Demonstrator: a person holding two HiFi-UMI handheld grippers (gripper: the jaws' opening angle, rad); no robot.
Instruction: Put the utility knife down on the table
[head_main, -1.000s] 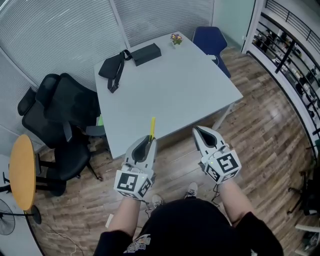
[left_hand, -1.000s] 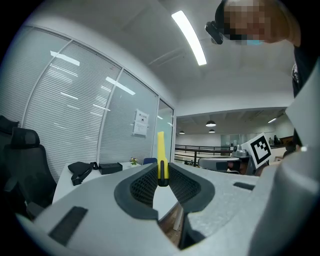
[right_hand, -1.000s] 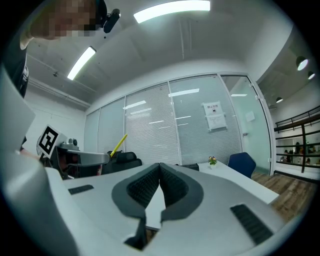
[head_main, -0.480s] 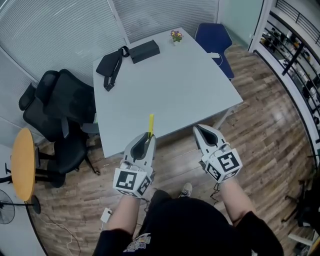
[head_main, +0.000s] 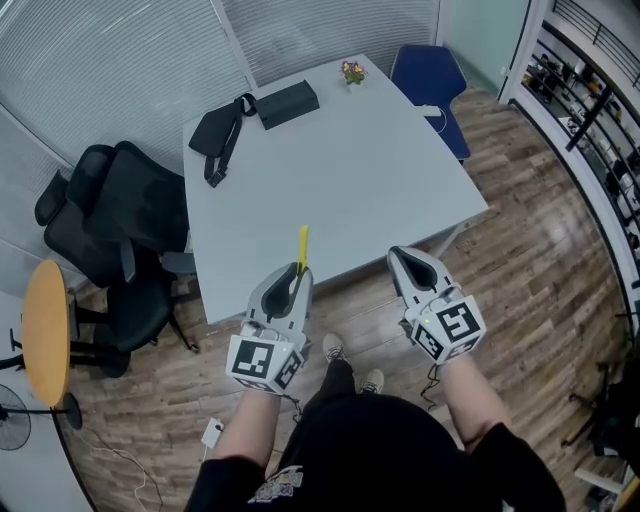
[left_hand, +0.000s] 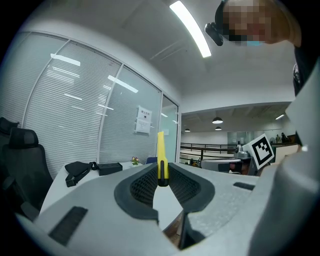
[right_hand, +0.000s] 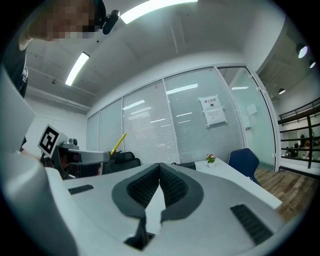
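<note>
My left gripper (head_main: 297, 270) is shut on a yellow utility knife (head_main: 302, 249), which sticks out forward over the near edge of the grey table (head_main: 340, 170). In the left gripper view the utility knife (left_hand: 160, 161) stands upright, pinched between the dark pads (left_hand: 144, 186) of the left gripper (left_hand: 161, 183). My right gripper (head_main: 397, 259) is held level beside it, just short of the table's near edge, its jaws closed on nothing. The right gripper (right_hand: 159, 169) view shows its pads (right_hand: 175, 187) meeting at the tips, with the yellow knife (right_hand: 118, 143) off to the left.
At the table's far end lie a black bag (head_main: 222, 133), a dark box (head_main: 288, 102) and a small flower pot (head_main: 352, 72). Black office chairs (head_main: 125, 235) stand to the left, a blue chair (head_main: 428, 78) at the far right, shelving (head_main: 590, 90) along the right wall.
Both grippers have moved forward together towards the table's near edge; the knife now reaches over the tabletop. The jaws have not changed.
</note>
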